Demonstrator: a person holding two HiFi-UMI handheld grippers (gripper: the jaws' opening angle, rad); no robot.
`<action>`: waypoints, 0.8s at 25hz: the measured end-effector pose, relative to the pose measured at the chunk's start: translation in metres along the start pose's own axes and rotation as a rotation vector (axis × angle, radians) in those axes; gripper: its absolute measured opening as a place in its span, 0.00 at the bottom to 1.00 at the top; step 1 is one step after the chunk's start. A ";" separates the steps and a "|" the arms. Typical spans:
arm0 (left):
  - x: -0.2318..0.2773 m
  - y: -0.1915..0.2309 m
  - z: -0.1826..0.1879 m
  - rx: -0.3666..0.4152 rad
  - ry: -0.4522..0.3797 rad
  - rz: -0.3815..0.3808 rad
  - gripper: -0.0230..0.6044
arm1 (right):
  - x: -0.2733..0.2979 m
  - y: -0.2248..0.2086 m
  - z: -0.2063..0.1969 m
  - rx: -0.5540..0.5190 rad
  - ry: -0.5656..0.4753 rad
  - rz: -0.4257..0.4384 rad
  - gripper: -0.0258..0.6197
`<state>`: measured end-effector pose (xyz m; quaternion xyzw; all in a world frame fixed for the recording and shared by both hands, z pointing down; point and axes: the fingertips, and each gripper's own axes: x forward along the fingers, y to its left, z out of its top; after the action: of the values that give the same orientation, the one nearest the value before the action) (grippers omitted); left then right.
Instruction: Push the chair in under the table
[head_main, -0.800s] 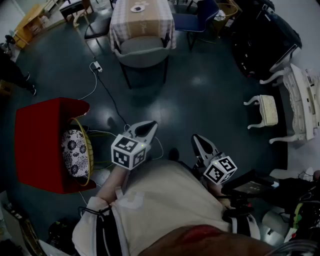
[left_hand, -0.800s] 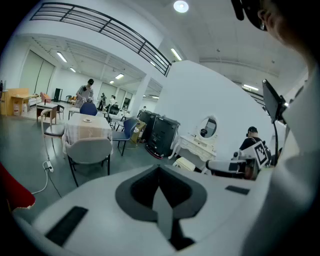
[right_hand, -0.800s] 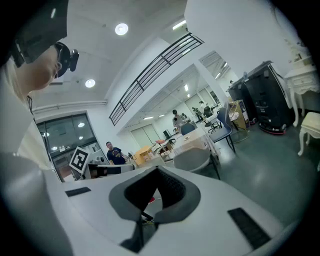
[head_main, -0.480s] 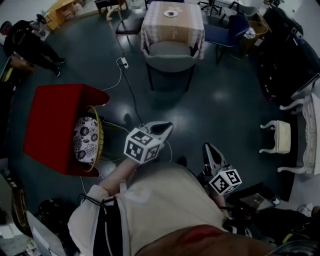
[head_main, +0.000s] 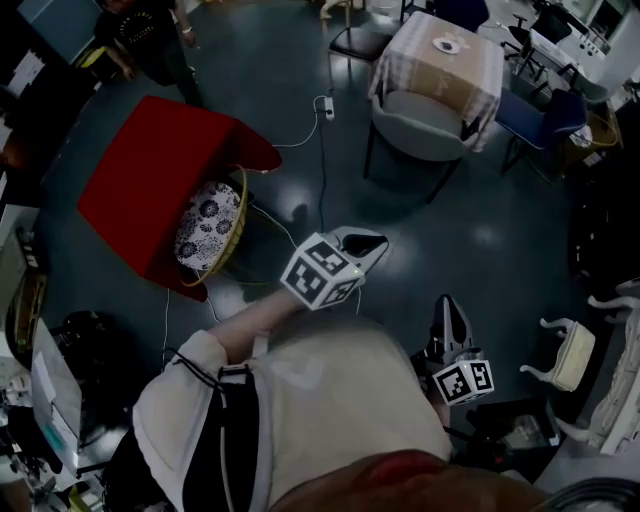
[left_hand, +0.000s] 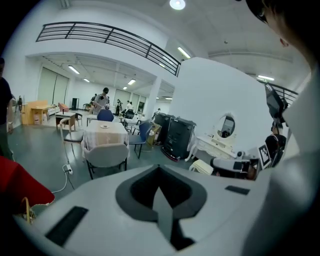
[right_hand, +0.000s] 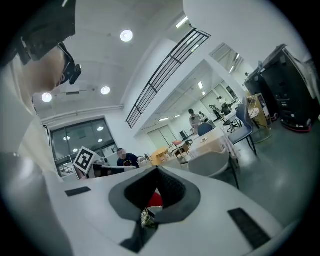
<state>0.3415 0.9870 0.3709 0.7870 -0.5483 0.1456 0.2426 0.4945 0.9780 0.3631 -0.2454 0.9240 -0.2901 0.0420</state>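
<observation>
Right gripper (head_main: 448, 306) by my hip, jaws shut, empty. Left gripper (head_main: 365, 243) just ahead, jaws shut too, holding nothing. Well beyond both, across the floor (head_main: 300, 120), the grey chair (head_main: 418, 115) stands at the table's (head_main: 440, 62) near side.

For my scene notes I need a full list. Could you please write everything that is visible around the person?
chair: one, grey, at the table's near side
table: one, checked cloth, upper right
plate: one, white, on the table
armchair: one, red, left
basket: one, wicker, beside the armchair
power strip: one, white, floor left of the chair
stool: one, cream, lower right
left tongs: one, white, shut, empty, centre
right tongs: one, white, shut, empty, lower right
</observation>
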 end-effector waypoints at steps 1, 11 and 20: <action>0.000 0.002 0.000 -0.007 -0.004 0.008 0.05 | 0.003 -0.002 0.001 0.002 0.006 0.006 0.06; 0.011 0.004 0.001 -0.030 -0.039 0.102 0.05 | 0.018 -0.007 0.000 -0.124 0.109 0.134 0.06; 0.014 -0.012 -0.001 -0.044 -0.040 0.124 0.05 | 0.019 0.011 0.005 -0.197 0.131 0.281 0.06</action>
<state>0.3579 0.9797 0.3756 0.7487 -0.6038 0.1326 0.2393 0.4745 0.9747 0.3540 -0.0972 0.9740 -0.2047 -0.0024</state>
